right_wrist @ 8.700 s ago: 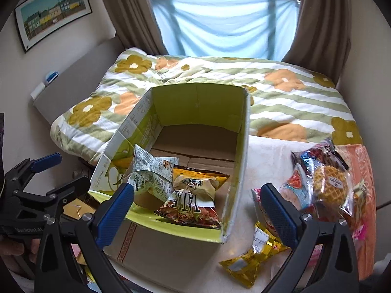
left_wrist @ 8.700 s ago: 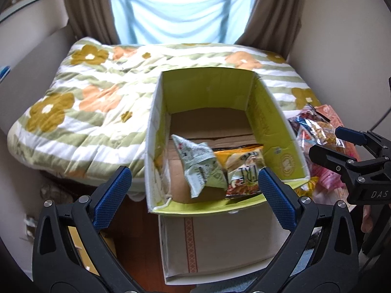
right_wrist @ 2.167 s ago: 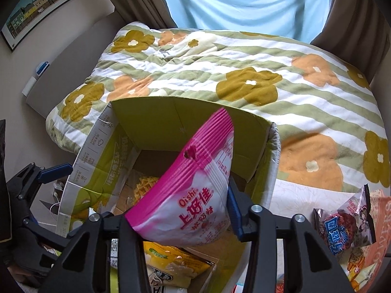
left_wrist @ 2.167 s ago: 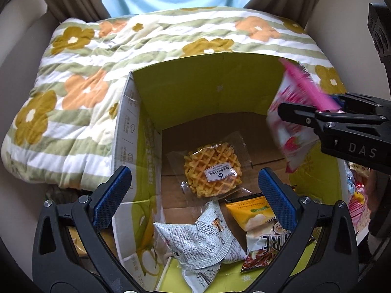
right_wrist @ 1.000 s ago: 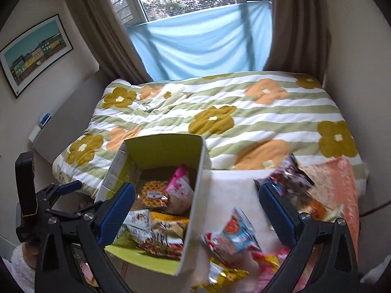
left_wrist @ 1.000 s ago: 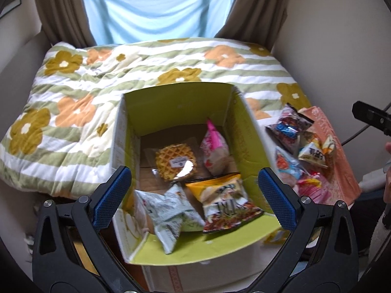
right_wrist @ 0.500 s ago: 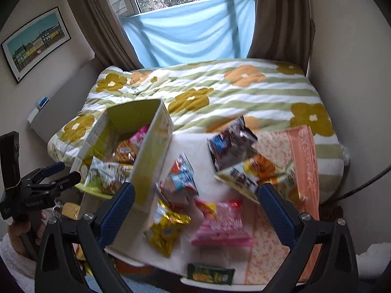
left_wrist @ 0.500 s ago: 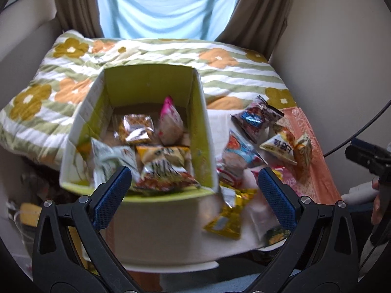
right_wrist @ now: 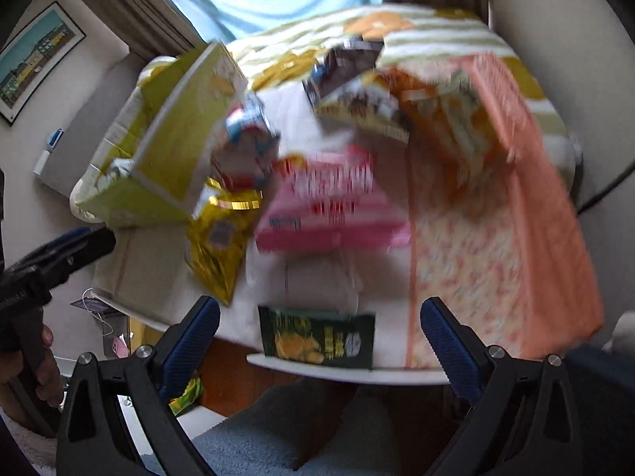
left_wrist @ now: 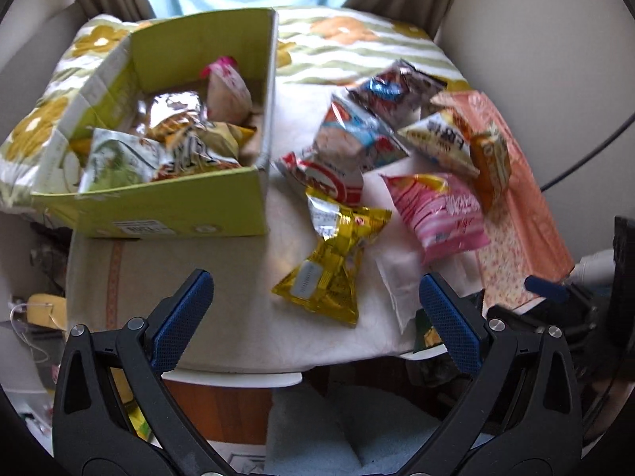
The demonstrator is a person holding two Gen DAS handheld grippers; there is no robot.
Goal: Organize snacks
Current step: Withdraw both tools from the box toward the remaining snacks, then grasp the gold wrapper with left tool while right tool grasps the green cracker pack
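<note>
Snacks are now sitting in two groups: five packets are lying inside the yellow-green cardboard box [left_wrist: 158, 206], among them the pink Oishi bag [left_wrist: 226, 87] that your right gripper [right_wrist: 319, 333] was carrying over the box a couple of seconds ago, and the rest are still lying loose on the white tabletop [left_wrist: 238, 317] just beside the box. That means one more packet is filed and you are swinging both grippers back toward the pile; the right wrist view is heavily blurred. Your right gripper is hanging with its blue pads spread wide and empty, a dark green snack packet [right_wrist: 317, 337] lying between them at the near table edge. Your left gripper [left_wrist: 313, 317] is likewise gaping and holding nothing, pointing at the gold foil packet [left_wrist: 333, 261]. Beyond it the pink striped bag [left_wrist: 436, 214], a red-and-white packet [left_wrist: 329, 178], a blue-and-red bag [left_wrist: 357, 139] and a dark wrapper [left_wrist: 397, 83] are overlapping each other, so picking one may be dragging its neighbour. The peach floral cloth [left_wrist: 520, 214] is lying under the right-hand packets and may snag a finger.
</note>
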